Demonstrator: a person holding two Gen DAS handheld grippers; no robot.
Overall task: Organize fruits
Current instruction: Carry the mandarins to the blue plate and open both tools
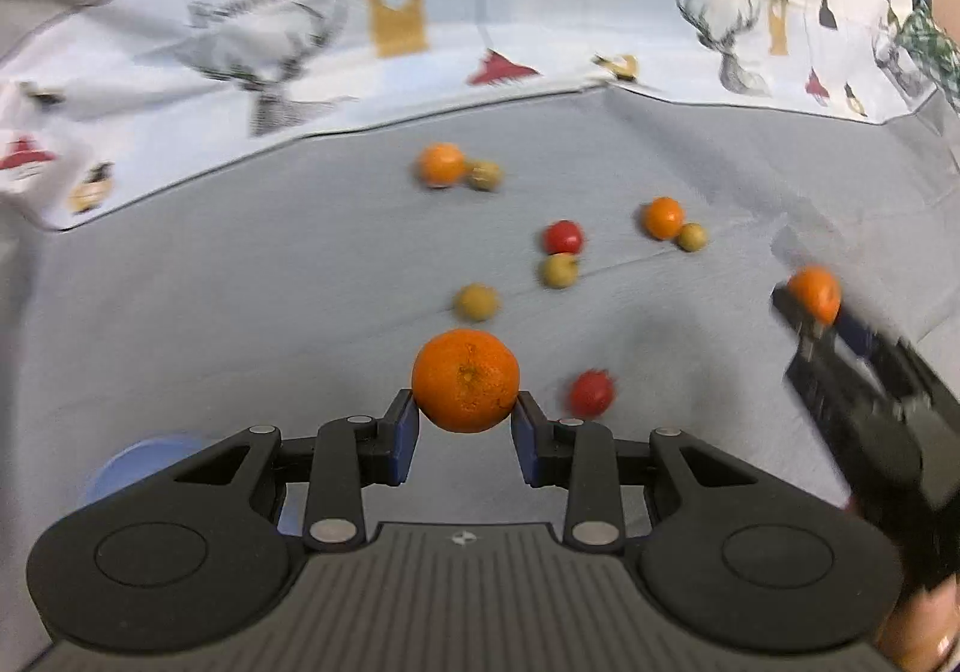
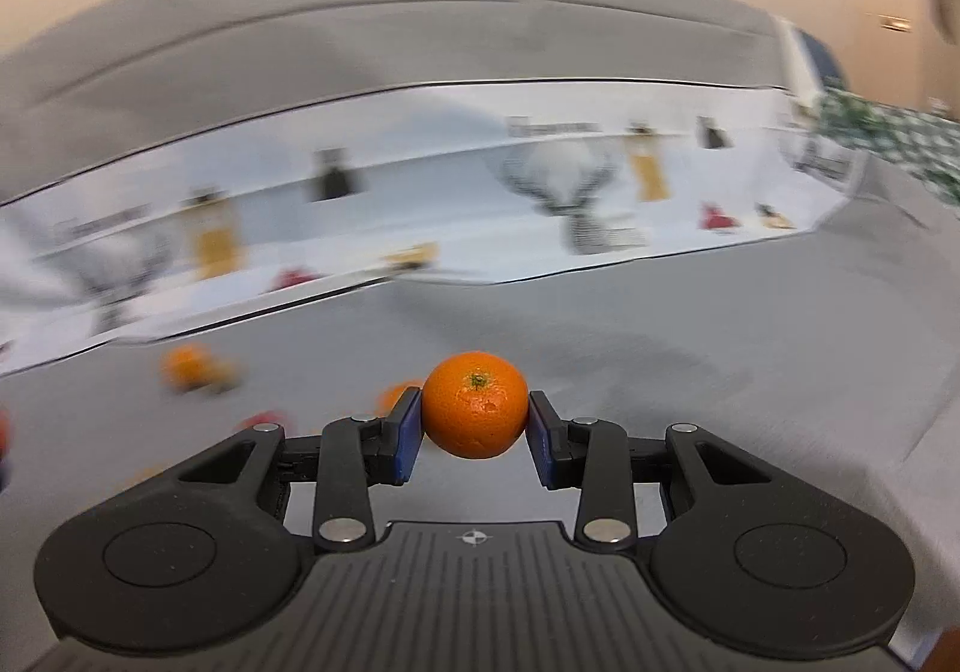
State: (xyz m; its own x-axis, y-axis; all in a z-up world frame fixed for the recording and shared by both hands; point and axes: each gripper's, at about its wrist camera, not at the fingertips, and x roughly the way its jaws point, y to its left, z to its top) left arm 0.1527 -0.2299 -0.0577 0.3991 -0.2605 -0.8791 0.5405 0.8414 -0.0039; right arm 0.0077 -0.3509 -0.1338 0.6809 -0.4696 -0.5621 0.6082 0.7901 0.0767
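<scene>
My left gripper (image 1: 465,414) is shut on an orange mandarin (image 1: 465,379) and holds it above the grey cloth. My right gripper (image 2: 474,432) is shut on another mandarin (image 2: 475,403); it also shows at the right of the left wrist view (image 1: 810,312) with its mandarin (image 1: 814,293). On the cloth lie two more mandarins (image 1: 441,164) (image 1: 663,217), two red fruits (image 1: 563,237) (image 1: 591,393) and several small yellow-green fruits (image 1: 476,302) (image 1: 559,270) (image 1: 691,237). The right wrist view is blurred; a mandarin (image 2: 187,366) shows at its left.
A blue round container (image 1: 138,468) sits low left, partly behind my left gripper. A white cloth printed with deer (image 1: 282,72) runs along the far side of the grey cloth (image 1: 240,282). A green checked fabric (image 2: 888,144) lies far right.
</scene>
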